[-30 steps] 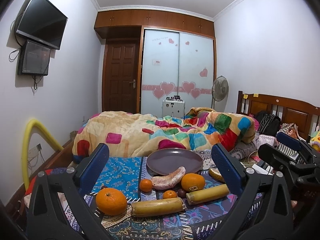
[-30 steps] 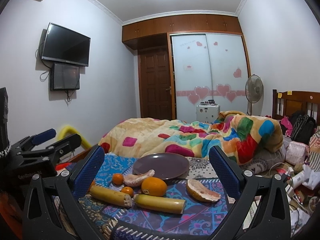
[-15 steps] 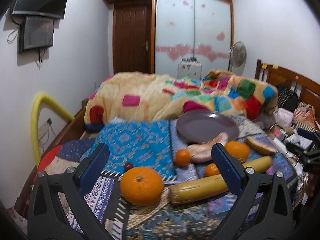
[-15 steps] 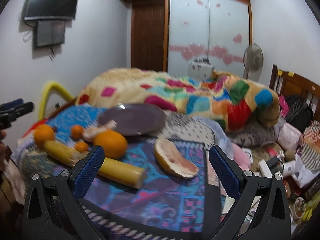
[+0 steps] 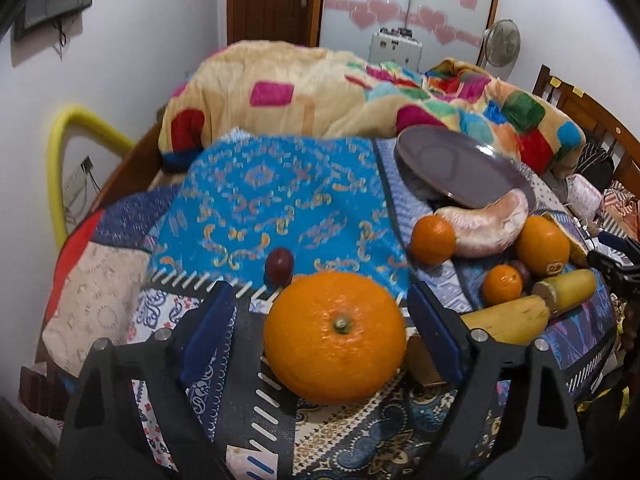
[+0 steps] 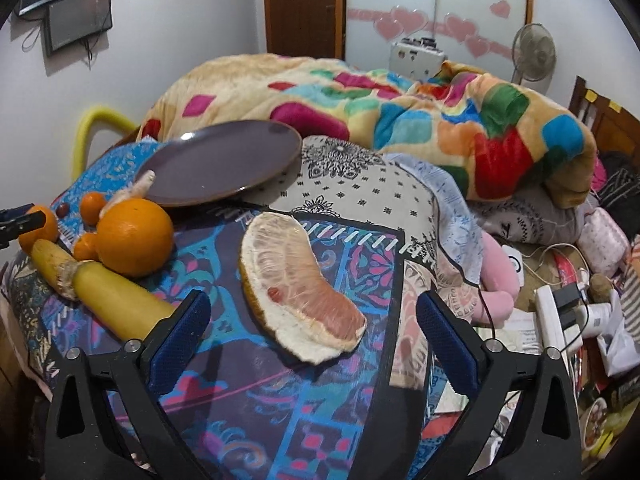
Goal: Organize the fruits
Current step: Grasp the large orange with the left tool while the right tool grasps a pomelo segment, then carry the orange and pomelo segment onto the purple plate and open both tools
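My left gripper (image 5: 320,320), jaws closing, brackets the large orange (image 5: 335,336) at the bed's near edge, pads not yet touching. My right gripper (image 6: 310,328), also closing, frames the pomelo wedge (image 6: 296,284); purple plate (image 6: 224,160) lies beyond.

Fruit spread over the patterned patchwork bedspread (image 5: 280,184), in front of a heaped multicoloured quilt (image 6: 360,96).

A large round orange (image 5: 334,336) lies between the left tongs (image 5: 316,332), a small dark red grape (image 5: 279,265) just behind it. To its right lie a yellow banana piece (image 5: 516,316), two small mandarins, a stickered orange (image 5: 542,245) and a peeled pomelo segment (image 5: 484,224) against the tilted purple plate (image 5: 452,164). A cut pomelo wedge (image 6: 296,284) lies ahead of the right tongs (image 6: 310,332), another banana piece (image 6: 116,292) to its left.
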Motion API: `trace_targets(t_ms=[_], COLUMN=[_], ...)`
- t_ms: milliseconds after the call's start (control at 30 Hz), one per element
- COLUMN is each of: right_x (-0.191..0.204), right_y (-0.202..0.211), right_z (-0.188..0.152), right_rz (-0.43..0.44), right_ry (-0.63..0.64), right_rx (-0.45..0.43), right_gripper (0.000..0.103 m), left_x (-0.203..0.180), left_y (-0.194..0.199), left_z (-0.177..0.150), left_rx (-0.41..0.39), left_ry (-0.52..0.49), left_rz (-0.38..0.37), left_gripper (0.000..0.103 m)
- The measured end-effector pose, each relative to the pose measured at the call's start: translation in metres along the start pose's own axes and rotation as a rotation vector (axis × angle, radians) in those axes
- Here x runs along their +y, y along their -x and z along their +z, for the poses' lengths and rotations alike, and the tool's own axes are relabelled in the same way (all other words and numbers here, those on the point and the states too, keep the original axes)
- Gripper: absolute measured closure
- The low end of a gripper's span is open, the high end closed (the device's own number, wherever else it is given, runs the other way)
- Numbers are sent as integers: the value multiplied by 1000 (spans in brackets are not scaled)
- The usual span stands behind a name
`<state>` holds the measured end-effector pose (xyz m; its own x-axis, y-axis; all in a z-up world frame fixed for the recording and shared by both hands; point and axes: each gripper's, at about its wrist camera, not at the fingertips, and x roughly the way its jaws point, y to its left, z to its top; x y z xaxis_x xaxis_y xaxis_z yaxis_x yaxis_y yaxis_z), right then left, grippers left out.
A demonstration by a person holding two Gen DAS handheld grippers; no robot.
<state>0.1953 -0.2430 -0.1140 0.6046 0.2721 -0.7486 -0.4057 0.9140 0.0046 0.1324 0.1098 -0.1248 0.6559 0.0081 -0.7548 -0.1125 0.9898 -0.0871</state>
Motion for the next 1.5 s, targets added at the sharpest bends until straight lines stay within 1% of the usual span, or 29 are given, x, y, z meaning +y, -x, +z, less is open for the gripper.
trace_targets(t_ms=[100, 133, 167, 200, 300, 367, 400, 500, 533, 600, 667, 800, 867, 967, 1200, 1300, 1500], right_x=[-2, -2, -2, -3, -1, 3, 4, 6, 6, 8, 11, 13, 11, 11, 10, 9, 12], right_y=[-12, -17, -22, -26, -29, -28, -28, -30, -30, -33, -33, -33, -32, -26, -9, -1, 11], right_z=[5, 7, 9, 10, 12, 13, 13, 16, 17, 21, 23, 24, 24, 24, 32, 40, 58], right_rz=[23, 32, 38, 46, 60, 68, 75, 91, 96, 106, 120, 114, 125, 141, 120, 123, 127], right_ry=[14, 19, 26, 31, 54, 85, 89, 103, 109, 117, 127, 124, 108, 94, 83, 71, 61], right_rx=[35, 53, 75, 92, 108, 112, 116, 128, 131, 140, 150, 157, 153, 135, 73, 40, -25], right_gripper=[6, 9, 16, 17, 18, 24, 26, 33, 37, 43, 53, 55, 56, 56, 56, 56, 56], left_x=[3, 3, 3, 3, 1, 2, 3, 3, 2, 1, -1, 0, 1, 2, 5, 0, -18], left_y=[-6, -9, -12, -13, -18, -20, -21, -22, -23, -23, -24, -27, -27, -28, -20, -12, 2], left_z=[-2, -2, -2, -2, 0, 1, 1, 3, 4, 5, 8, 11, 13, 16, 29, 37, 56], left_rx=[42, 59, 68, 77, 94, 108, 115, 129, 133, 143, 151, 165, 168, 160, 110, 78, 23], left_ry=[9, 12, 13, 9, 7, 16, 20, 20, 17, 13, 5, 10, 14, 8, 1, -18, -60], left_rz=[-14, -14, -17, -20, -24, -35, -39, -47, -48, -59, -62, -73, -78, -67, -59, -52, -76], left_gripper=[14, 14, 14, 15, 19, 22, 23, 25, 26, 31, 33, 34, 34, 34, 34, 34, 34])
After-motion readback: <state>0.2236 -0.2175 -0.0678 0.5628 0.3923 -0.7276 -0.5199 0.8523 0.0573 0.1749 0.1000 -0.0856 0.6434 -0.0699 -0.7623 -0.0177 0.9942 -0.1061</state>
